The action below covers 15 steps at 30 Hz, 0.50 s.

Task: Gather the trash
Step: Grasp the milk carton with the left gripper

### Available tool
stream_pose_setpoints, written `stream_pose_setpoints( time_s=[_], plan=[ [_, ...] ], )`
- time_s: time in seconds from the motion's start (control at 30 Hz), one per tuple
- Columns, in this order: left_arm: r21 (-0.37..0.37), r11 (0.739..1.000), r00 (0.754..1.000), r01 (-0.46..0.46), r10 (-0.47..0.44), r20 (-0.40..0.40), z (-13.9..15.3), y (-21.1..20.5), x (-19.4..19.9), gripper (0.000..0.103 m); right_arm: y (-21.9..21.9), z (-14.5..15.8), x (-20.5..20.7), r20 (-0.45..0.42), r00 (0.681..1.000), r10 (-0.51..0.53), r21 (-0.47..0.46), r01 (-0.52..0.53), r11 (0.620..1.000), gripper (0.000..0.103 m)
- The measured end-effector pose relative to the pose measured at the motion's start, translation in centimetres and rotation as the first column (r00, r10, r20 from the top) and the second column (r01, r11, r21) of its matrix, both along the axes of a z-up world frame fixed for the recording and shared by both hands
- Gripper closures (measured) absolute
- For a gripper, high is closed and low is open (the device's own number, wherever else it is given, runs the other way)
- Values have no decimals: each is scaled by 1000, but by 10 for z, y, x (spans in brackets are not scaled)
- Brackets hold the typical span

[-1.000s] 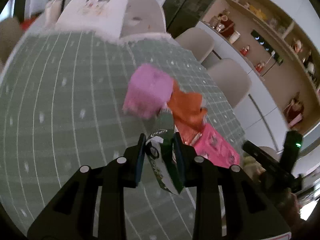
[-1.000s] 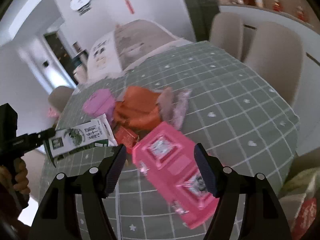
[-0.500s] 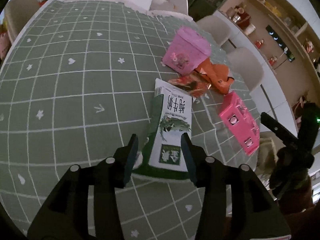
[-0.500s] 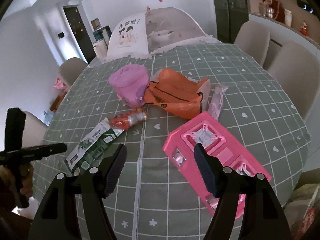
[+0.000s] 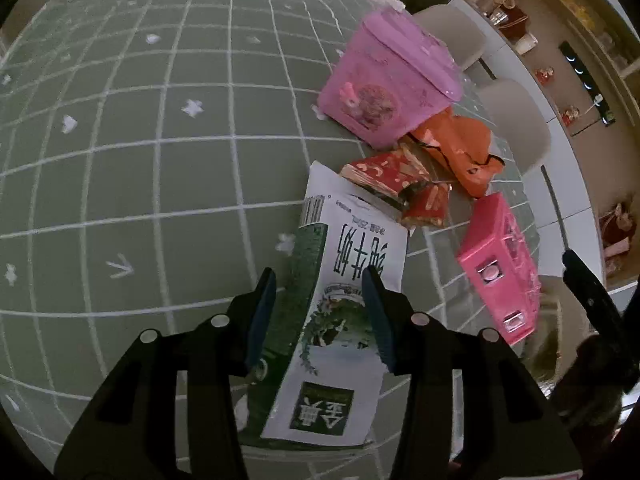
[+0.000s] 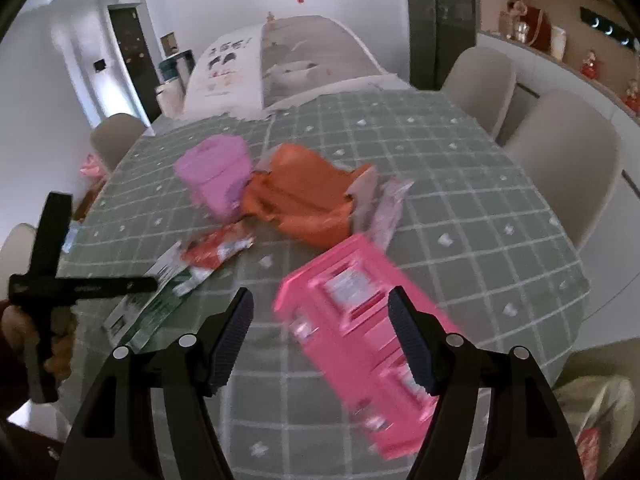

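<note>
I have the flattened milk carton lying flat on the green checked tabletop, its far end touching a crumpled red wrapper. I judge the carton to be light, thin and easily creased; its printed face looks smooth and may slip, so I would take hold across the narrow width at the near half, where the folded side gives some stiffness. The left tool straddles that near half: its jaws stand about half spread and are closing slightly, with the carton between them, and the pads do not press on it. The right tool is spread wide and holds nothing; it hovers above the pink plastic tray, which appears blurred in the right wrist view, and I cannot tell whether either finger touches it. I judge the tray to be rigid and light, best taken by one long edge. Further back stand a pink lidded tub and, touching it, a soft orange bag, which I expect to collapse under grip and so to need a pinch on a bunched fold. A clear wrapper lies just beside the bag.
</note>
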<state>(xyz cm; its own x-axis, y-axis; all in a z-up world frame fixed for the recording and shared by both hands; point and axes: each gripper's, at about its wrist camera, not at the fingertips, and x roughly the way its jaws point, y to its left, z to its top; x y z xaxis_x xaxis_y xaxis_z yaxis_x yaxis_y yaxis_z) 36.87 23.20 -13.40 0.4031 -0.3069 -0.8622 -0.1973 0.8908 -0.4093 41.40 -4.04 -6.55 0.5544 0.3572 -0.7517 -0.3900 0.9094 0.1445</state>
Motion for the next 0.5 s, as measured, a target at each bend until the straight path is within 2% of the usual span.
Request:
stream_pose_setpoints(
  time_s=[0.03, 0.1, 0.13, 0.17, 0.23, 0.33, 0.5],
  plan=[
    [-8, 1000, 1000, 8, -8, 0, 0, -2, 1, 66, -3, -1, 8, 3, 1000, -6, -6, 6, 1000, 37],
    [4, 1000, 1000, 18, -18, 2, 3, -8, 2, 81, -8, -2, 27, 2, 1000, -15, -13, 15, 1000, 37],
    [4, 1000, 1000, 25, -25, 7, 5, -10, 2, 85, -11, -4, 38, -2, 1000, -16, -17, 16, 1000, 39],
    [-2, 1000, 999, 31, -31, 10, 8, -12, 1, 88, -13, -7, 51, -4, 1000, -14, -26, 14, 1000, 42],
    [-7, 999, 999, 31, -31, 23, 15, -14, -3, 90, -17, -15, 75, -18, 1000, -3, -53, 2, 999, 56],
    [-2, 1000, 998, 27, -27, 52, 27, -13, -14, 94, -22, -38, 115, -69, 997, 27, -87, -33, 996, 66],
    [10, 1000, 997, -7, 6, 82, 40, -8, -30, 103, -20, -68, 161, -171, 982, 82, -45, -91, 995, 66]
  ],
)
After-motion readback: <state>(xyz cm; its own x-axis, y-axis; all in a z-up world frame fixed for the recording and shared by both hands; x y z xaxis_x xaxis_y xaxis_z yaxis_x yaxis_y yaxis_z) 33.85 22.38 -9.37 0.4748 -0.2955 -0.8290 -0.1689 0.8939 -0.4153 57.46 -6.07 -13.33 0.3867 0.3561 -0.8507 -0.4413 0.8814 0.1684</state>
